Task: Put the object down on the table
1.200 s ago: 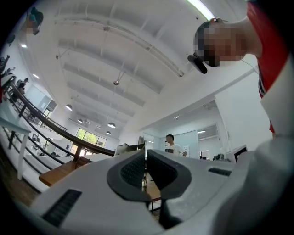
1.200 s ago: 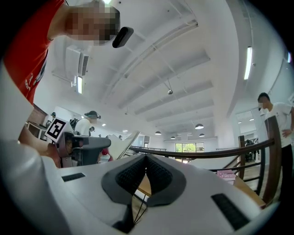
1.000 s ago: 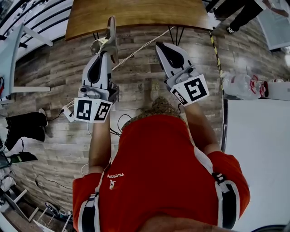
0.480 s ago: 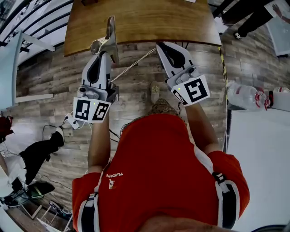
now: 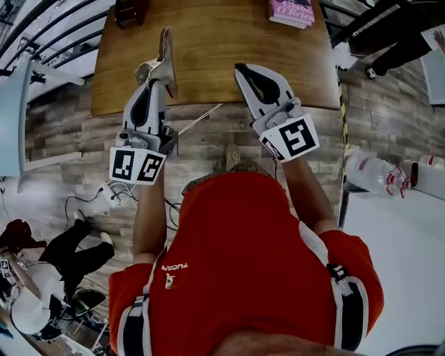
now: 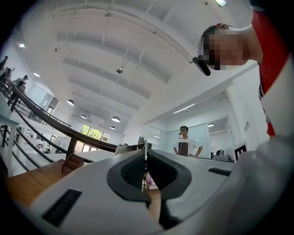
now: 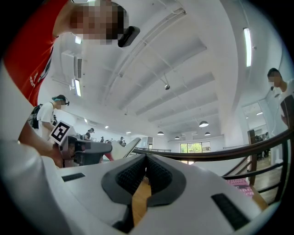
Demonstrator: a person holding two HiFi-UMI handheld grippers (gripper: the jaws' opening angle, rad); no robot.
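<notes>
A thin, flat grey object [image 5: 166, 52] stands upright over the near edge of the wooden table [image 5: 208, 42], and my left gripper [image 5: 162, 78] is shut on its lower end. In the left gripper view the object [image 6: 145, 148] shows edge-on as a thin line pinched between the dark pads of the left gripper [image 6: 146, 161]. My right gripper [image 5: 243, 71] hovers over the table's near edge to the right, shut with nothing in it. In the right gripper view the pads of the right gripper [image 7: 146, 160] meet, and the flat object [image 7: 131, 147] shows off to the left.
A pink book [image 5: 292, 10] lies at the table's far right and a dark wooden box [image 5: 131, 10] at its far left. Plastic bottles [image 5: 375, 174] sit by a white table [image 5: 396, 236] on the right. Cables lie on the plank floor [image 5: 208, 139]. People stand around.
Both grippers have come forward from above the floor to over the table's near edge. More of the table shows, with the book and box now in view. The left grip is unchanged.
</notes>
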